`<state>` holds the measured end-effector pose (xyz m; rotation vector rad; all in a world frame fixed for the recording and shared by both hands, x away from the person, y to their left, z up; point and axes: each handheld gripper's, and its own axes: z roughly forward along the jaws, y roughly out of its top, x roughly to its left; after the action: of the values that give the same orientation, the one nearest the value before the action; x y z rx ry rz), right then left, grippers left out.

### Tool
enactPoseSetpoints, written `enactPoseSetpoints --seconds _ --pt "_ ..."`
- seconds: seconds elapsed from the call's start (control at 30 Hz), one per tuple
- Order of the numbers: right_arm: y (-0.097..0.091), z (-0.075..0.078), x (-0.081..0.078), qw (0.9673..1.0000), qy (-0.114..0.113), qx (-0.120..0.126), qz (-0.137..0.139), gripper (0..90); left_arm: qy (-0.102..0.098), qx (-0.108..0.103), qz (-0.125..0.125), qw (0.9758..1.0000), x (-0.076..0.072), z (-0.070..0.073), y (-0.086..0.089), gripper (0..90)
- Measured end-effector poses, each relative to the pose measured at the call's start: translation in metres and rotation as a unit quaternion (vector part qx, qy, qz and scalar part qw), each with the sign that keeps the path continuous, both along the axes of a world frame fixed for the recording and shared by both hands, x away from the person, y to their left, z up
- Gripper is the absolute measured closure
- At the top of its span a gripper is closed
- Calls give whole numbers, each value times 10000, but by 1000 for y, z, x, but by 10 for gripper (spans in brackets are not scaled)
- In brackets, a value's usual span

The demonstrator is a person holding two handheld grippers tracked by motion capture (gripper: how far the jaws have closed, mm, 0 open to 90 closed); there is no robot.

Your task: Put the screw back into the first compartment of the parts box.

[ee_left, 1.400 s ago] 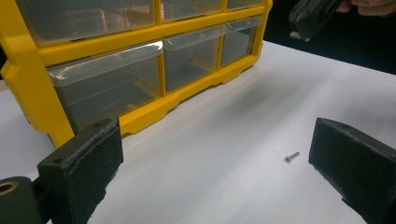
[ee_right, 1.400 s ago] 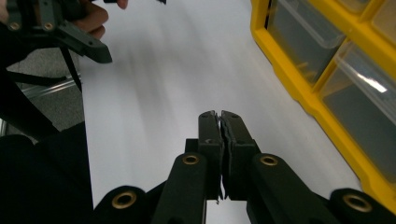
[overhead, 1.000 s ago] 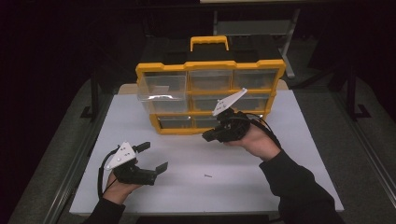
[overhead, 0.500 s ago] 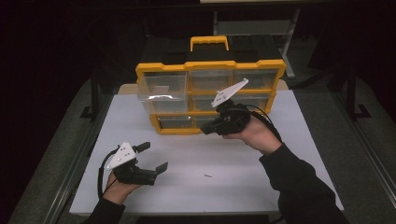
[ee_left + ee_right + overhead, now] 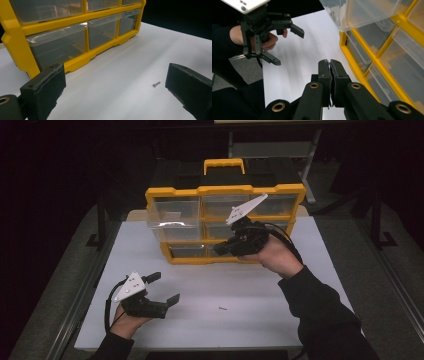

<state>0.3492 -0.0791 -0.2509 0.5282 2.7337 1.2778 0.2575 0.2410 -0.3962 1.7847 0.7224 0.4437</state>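
A yellow organizer with clear drawers stands upright at the back of the white table; its top-left drawer is pulled out. My right gripper hovers in front of the lower drawers, its jaws shut with nothing visible between them. My left gripper rests low at the front left, open and empty. A small screw lies on the table to the right of the left gripper, near its right pad. The left gripper appears open in the right gripper view too.
The organizer has a yellow carry handle on top. The pulled-out drawer overhangs the table above the right gripper. Dark floor and metal frames surround the table.
My right gripper has risen a little and tilted, moving closer to the organizer's front. The left gripper and the screw have stayed put.
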Motion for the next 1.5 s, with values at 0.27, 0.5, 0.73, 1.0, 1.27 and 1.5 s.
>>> enactPoseSetpoints --seconds 0.27,0.5,0.73,1.0,1.27,1.5 --pt "2 18 4 9999 -94 72 21 870 -2 3 -1 10000 0 0 0 24" --pt "4 35 8 9998 -136 157 43 870 -3 25 -15 10000 0 0 0 24" --pt "7 50 11 9995 -221 220 34 870 13 -1 -17 10000 0 0 -1 24" --pt "12 64 14 9992 -298 277 58 870 13 0 -17 10000 0 0 -1 24" --pt "18 77 17 9987 -368 333 69 870 43 -30 -9 10000 0 0 -1 24" --pt "23 83 20 9985 -336 437 18 870 40 -33 -12 10000 0 0 -1 24"
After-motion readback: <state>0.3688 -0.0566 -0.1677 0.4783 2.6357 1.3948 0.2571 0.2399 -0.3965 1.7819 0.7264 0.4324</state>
